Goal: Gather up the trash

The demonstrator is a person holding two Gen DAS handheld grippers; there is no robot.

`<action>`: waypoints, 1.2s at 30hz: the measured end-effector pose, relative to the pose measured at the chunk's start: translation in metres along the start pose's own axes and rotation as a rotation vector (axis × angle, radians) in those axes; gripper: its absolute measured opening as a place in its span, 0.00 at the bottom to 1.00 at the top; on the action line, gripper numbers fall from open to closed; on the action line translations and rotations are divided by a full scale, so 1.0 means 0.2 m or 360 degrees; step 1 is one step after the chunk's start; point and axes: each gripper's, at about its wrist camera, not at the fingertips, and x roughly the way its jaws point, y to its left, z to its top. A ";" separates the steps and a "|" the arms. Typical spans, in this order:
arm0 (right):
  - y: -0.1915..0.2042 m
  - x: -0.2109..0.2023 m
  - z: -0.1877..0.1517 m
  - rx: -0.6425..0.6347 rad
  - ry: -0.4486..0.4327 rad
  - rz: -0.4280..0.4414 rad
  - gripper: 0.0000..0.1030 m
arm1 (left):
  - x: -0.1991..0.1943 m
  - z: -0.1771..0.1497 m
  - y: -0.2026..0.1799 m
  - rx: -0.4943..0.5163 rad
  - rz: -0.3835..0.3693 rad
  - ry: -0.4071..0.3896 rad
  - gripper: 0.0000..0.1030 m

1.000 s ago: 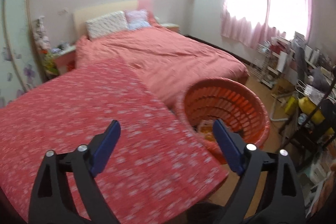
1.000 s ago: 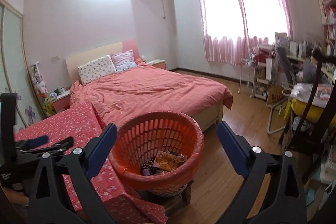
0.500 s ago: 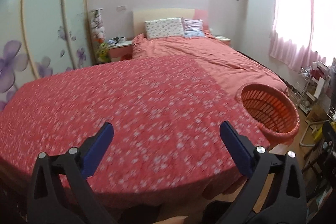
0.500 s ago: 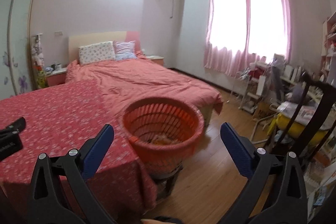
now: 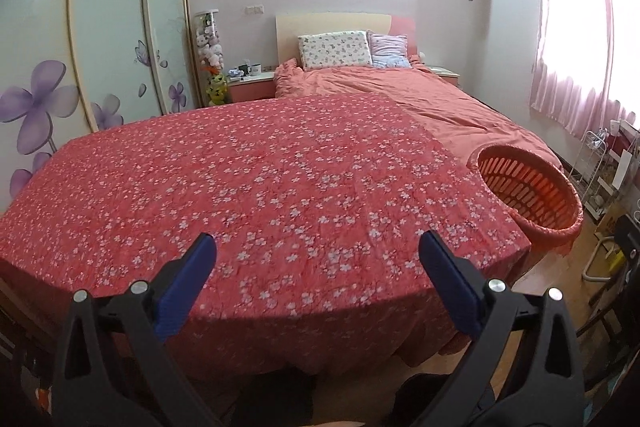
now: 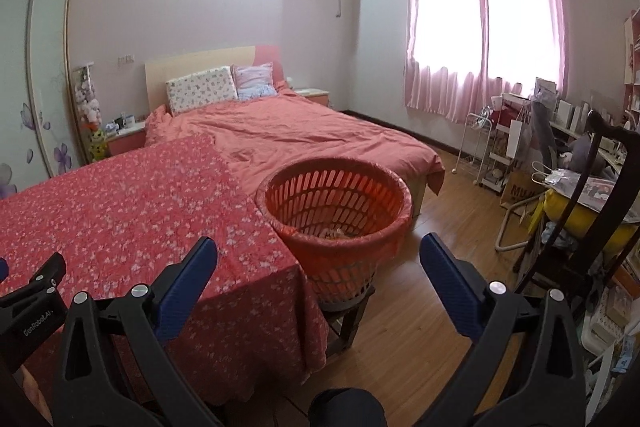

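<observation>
2 claws (image 5: 316,251) (image 6: 318,255) gape empty (blue pads apart), orange basket (image 6: 336,211) ahead of the right claw, beside the table (image 6: 120,211).

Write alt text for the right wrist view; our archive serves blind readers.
An open right gripper points at an orange basket with some trash inside, standing beside a table with a red floral cloth. Behind are a pink bed and a curtained window.

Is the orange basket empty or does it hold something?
Not empty. In the right wrist view some wrappers lie at the bottom of the basket; how many cannot be told.
</observation>
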 end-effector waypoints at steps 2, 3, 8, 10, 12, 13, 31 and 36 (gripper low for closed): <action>0.01 0.00 -0.01 0.0000 0.0017 -0.0020 0.97 | -0.01 -0.02 -0.01 0.0011 0.0010 -0.0004 0.96; 0.02 0.00 -0.02 -0.0002 0.0019 -0.0041 0.97 | -0.01 -0.02 -0.01 0.0012 0.0011 -0.0003 0.96; 0.03 0.00 -0.04 -0.0008 0.0035 -0.0129 0.97 | -0.02 -0.05 -0.04 0.0014 0.0016 0.0017 0.96; 0.01 0.00 -0.04 0.0003 0.0046 -0.0136 0.97 | -0.02 -0.05 -0.04 0.0004 0.0005 0.0030 0.96; 0.00 0.01 -0.04 0.0014 0.0062 -0.0137 0.97 | -0.01 -0.06 -0.04 -0.0007 -0.0010 0.0043 0.96; 0.00 0.01 -0.05 0.0017 0.0067 -0.0136 0.97 | -0.01 -0.06 -0.04 -0.0009 -0.0014 0.0048 0.96; 0.01 0.00 -0.02 0.0018 0.0042 -0.0121 0.97 | -0.04 -0.04 -0.02 -0.0083 -0.0038 0.0046 0.96; 0.01 0.00 -0.02 0.0016 0.0047 -0.0100 0.97 | -0.05 -0.04 -0.03 -0.0089 -0.0037 0.0042 0.96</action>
